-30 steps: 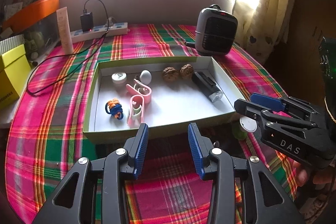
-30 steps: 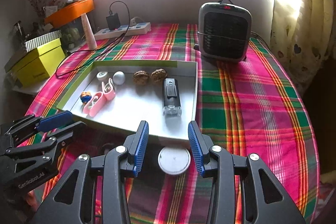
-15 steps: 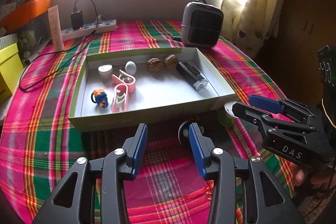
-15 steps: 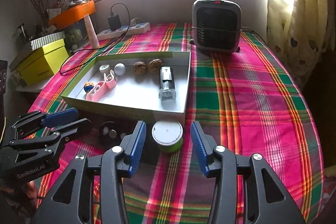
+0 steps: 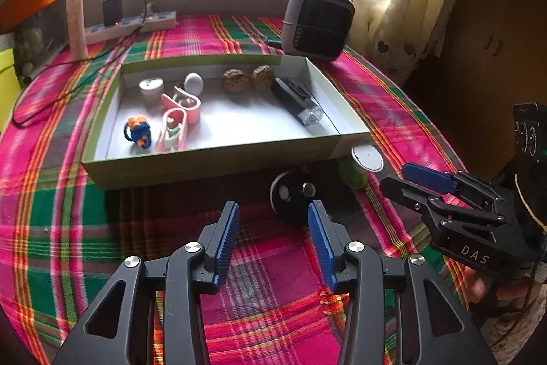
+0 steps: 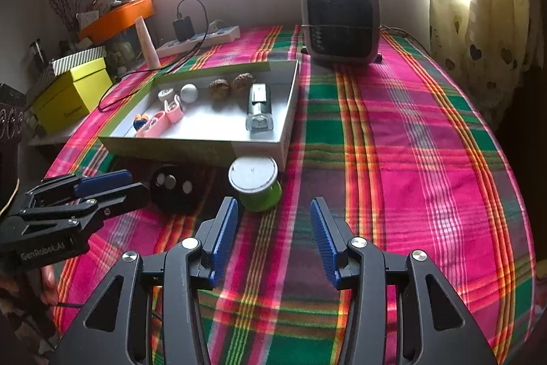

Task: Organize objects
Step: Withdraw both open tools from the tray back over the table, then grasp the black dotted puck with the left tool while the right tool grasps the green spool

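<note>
both grippers have drawn back toward the near edge, baring a black disc [image 5: 292,194] and green jar [image 6: 254,182] before the box [image 5: 212,159]. left gripper [image 5: 271,240] and right gripper [image 6: 271,238] stand spread and empty, the right's jaws having just been opening.

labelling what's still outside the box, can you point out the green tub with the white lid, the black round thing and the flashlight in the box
green tub [image 6: 253,177]: right wrist view, on its white lid.
black round thing [image 5: 290,194]: left wrist view, on its top face.
flashlight [image 6: 258,106]: right wrist view, on the middle of its body.
</note>
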The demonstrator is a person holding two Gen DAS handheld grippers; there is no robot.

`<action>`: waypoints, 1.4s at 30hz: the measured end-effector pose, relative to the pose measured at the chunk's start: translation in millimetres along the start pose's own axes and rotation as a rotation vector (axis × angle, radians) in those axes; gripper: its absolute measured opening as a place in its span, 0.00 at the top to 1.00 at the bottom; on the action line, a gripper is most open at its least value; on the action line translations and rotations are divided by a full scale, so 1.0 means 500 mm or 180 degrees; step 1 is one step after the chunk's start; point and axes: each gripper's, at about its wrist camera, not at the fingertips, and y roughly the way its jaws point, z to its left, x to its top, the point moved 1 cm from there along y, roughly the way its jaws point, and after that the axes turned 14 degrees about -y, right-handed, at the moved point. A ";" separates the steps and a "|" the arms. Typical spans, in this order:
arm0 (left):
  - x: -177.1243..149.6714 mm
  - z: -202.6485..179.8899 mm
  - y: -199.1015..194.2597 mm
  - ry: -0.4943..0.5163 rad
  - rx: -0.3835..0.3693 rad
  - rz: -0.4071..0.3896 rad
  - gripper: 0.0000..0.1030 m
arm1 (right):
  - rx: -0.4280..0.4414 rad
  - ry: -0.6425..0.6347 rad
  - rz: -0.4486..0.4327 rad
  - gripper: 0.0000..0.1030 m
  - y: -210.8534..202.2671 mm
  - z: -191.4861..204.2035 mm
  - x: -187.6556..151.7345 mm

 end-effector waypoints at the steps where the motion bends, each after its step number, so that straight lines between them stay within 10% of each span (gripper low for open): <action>1: -0.001 -0.001 0.002 0.0003 -0.0007 0.0010 0.60 | 0.0005 -0.0002 0.0013 0.55 0.001 -0.001 -0.002; 42: 0.010 -0.022 0.061 -0.0042 0.0050 0.0027 0.71 | 0.0078 -0.0101 0.0137 0.55 0.028 0.007 -0.007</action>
